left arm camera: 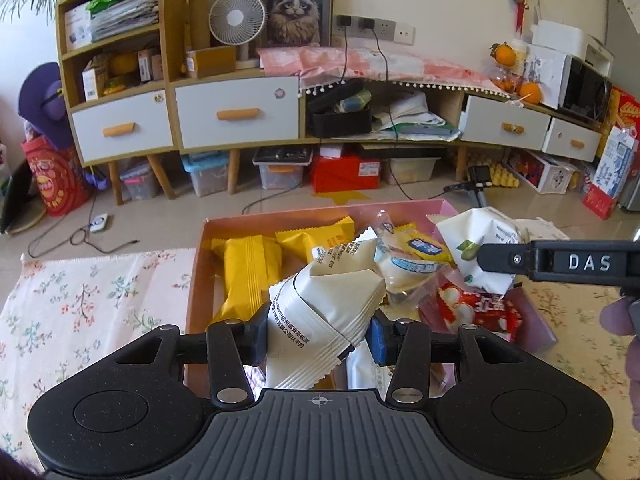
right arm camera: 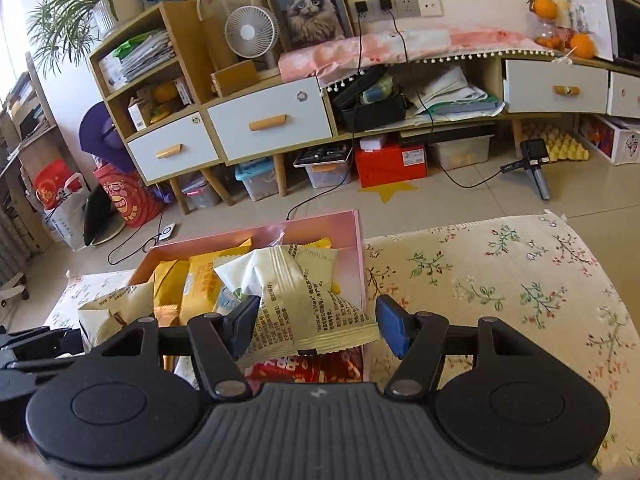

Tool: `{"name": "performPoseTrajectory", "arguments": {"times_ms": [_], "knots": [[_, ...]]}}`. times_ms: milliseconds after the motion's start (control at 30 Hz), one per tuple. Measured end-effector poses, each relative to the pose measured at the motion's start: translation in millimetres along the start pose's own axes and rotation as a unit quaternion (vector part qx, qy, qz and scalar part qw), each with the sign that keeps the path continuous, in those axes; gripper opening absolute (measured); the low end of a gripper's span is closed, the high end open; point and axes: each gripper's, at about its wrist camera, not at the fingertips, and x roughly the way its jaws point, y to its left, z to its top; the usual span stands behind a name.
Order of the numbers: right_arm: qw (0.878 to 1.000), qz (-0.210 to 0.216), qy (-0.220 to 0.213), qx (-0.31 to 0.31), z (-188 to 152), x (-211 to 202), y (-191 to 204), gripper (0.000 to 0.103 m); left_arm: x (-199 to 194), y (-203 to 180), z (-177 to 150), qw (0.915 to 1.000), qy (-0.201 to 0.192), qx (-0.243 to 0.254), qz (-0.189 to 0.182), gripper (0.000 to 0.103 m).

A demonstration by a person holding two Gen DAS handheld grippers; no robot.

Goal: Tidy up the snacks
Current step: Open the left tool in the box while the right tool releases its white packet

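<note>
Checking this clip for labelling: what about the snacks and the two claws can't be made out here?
- Right claw: its right pad shows a gap to the cream packet; whether the packet is pinched cannot be told.
- Pink box: near end hidden by the left claw and its white packet.
- Red packet: mostly covered in the right wrist view.
- Packet print: too small to read.

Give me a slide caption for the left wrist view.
Left gripper clamps a white snack packet above the pink box of yellow and red snacks.
</note>
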Motion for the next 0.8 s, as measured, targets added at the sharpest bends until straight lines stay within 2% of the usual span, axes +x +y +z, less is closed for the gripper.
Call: {"name": "performPoseTrajectory", "arguments": {"times_ms": [267, 433, 533, 600, 667, 800], "knots": [[1.000, -0.014, -0.005, 0.019, 7, 8, -5, 0.060, 13, 1, -1, 0.9995, -0.005, -0.017, 0.028, 0.045], [0.999, -0.006, 0.034, -0.017, 5, 21, 5, 0.060, 16, -2, -2, 0.9996, 0.004, -0.008, 0.026, 0.048], [0.999, -0.006, 0.035, -0.036, 2, 20, 9, 0.062, 15, 0, -1, 0.9998, 0.007, -0.014, 0.015, 0.055], [0.999, -0.002, 0.034, -0.022, 4, 18, 6, 0.064, 14, 1, -2, 0.9996, 0.011, -0.018, 0.017, 0.059], [0.999, -0.001, 0.031, -0.012, 5, 14, 3, 0.066, 11, 1, -2, 0.9996, 0.008, -0.019, 0.020, 0.068], [1.000, -0.007, 0.019, -0.020, 9, 3, 4, 0.075, 2, -1, -1, 0.9997, 0.001, -0.020, 0.018, 0.077]]}}
